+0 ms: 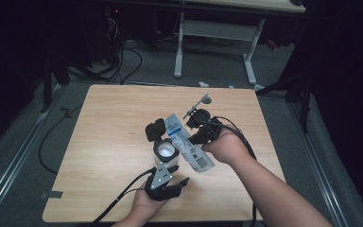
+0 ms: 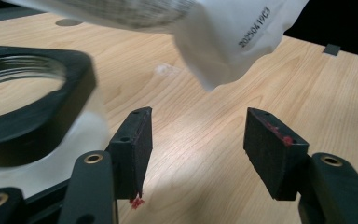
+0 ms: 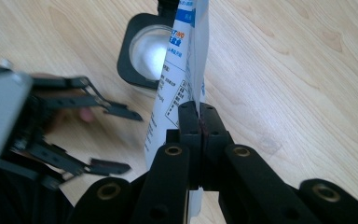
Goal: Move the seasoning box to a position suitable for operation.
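Right gripper (image 3: 199, 122) squeezing a white and blue plastic pouch (image 1: 187, 143), holding it tilted over a clear jar with a black square rim (image 1: 166, 150), left gripper (image 2: 196, 140) resting wide apart beside the jar, light wooden surface (image 1: 108, 142) underneath

White-and-blue printed pouch (image 1: 187, 142), black-rimmed jar (image 1: 166, 150)
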Action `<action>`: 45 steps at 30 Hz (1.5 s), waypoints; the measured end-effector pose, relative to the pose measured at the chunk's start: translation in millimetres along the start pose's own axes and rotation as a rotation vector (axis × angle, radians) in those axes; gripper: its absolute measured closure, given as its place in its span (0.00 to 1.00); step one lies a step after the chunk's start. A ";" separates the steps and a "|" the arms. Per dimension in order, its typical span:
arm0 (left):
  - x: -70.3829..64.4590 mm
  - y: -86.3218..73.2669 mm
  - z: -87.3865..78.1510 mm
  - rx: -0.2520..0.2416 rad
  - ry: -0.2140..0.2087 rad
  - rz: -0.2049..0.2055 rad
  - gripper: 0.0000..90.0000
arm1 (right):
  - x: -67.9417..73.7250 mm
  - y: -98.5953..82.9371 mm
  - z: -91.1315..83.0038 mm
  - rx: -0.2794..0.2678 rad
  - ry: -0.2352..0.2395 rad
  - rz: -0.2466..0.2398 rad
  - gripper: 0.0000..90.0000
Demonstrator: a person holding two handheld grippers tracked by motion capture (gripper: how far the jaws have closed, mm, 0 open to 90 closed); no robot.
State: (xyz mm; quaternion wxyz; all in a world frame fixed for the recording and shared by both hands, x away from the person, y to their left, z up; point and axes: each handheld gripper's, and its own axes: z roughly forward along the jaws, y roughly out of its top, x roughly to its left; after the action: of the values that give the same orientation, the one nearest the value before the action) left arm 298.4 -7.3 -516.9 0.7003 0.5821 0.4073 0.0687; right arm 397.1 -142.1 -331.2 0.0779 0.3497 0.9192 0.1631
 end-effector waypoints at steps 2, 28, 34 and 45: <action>3.2 3.6 -7.7 -0.005 -0.001 0.007 0.47 | -2.9 -3.1 0.8 0.004 -0.005 0.003 1.00; 108.0 64.2 -84.8 -0.162 0.244 0.010 0.48 | -64.1 -75.2 23.4 0.062 -0.085 0.163 1.00; 120.6 76.1 -91.5 -0.206 0.281 -0.029 0.48 | -78.4 -89.2 24.3 0.066 -0.095 0.209 1.00; 122.0 82.2 -97.8 -0.237 0.284 -0.053 0.48 | -83.5 -105.6 19.4 0.005 -0.121 0.243 1.00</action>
State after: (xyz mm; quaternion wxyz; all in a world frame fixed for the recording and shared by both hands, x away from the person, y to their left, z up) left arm 346.2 162.2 -504.1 0.7011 0.4689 0.5063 0.1795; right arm 399.0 -267.4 -384.3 0.1122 0.4681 0.8640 0.1477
